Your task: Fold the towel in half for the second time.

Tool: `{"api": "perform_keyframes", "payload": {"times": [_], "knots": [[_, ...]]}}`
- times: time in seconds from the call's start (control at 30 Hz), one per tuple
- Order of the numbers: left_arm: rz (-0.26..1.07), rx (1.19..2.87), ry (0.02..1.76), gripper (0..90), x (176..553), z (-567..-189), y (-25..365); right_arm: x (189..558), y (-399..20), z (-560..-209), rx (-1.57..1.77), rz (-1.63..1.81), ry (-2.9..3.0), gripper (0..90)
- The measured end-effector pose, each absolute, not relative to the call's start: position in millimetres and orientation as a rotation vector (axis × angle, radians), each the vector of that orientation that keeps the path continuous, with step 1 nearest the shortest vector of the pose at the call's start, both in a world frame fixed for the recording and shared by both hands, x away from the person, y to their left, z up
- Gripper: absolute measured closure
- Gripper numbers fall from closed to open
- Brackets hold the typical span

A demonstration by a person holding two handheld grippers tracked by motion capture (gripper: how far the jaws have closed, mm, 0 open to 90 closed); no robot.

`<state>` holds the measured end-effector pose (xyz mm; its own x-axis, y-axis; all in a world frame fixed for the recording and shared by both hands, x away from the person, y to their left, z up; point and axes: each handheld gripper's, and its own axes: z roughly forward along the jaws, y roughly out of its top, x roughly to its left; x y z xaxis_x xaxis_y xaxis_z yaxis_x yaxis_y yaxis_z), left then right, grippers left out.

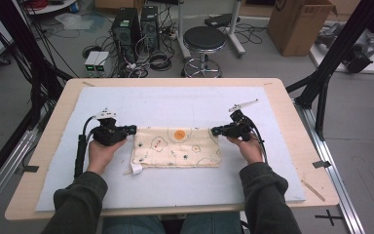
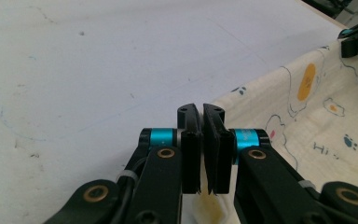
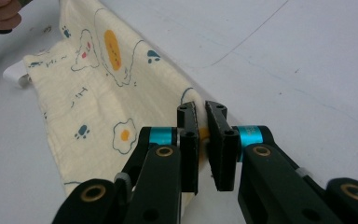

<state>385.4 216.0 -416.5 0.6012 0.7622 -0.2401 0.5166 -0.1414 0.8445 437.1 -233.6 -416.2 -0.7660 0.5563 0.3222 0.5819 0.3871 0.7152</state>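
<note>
Cloth (image 1: pixel 176 146) lies flat in the middle of the tabletop (image 1: pixel 44 146), and each far corner is pinched: left hand-held gripper (image 1: pixel 130 129) clamped on its left one, right hand-held gripper (image 1: pixel 216 130) clamped on its right, probably so the fabric can be pulled taut or folded evenly. It's soft, crinkly cream cotton with fried-egg and paw prints, against the pale, scuffed mat (image 1: pixel 175 105) under it.

My wooden table (image 1: pixel 292 122): white mat (image 1: pixel 175 102) covers top; patterned cloth (image 1: pixel 175 146) lies flat mid-mat, toward near edge.
</note>
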Motion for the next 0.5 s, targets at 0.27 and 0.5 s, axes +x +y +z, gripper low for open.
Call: {"api": "perform_keyframes", "payload": {"times": [0.27,0.5], "knots": [[0.304,1.813,1.008,85.5,377.6,-414.8,213.1,429.3,-239.8,-420.8,-1.063,-1.388,-2.587,83.8],[0.302,1.814,0.989,85.5,369.3,-416.5,215.5,423.5,-239.3,-416.4,-1.024,-1.417,-2.597,83.8]]}}
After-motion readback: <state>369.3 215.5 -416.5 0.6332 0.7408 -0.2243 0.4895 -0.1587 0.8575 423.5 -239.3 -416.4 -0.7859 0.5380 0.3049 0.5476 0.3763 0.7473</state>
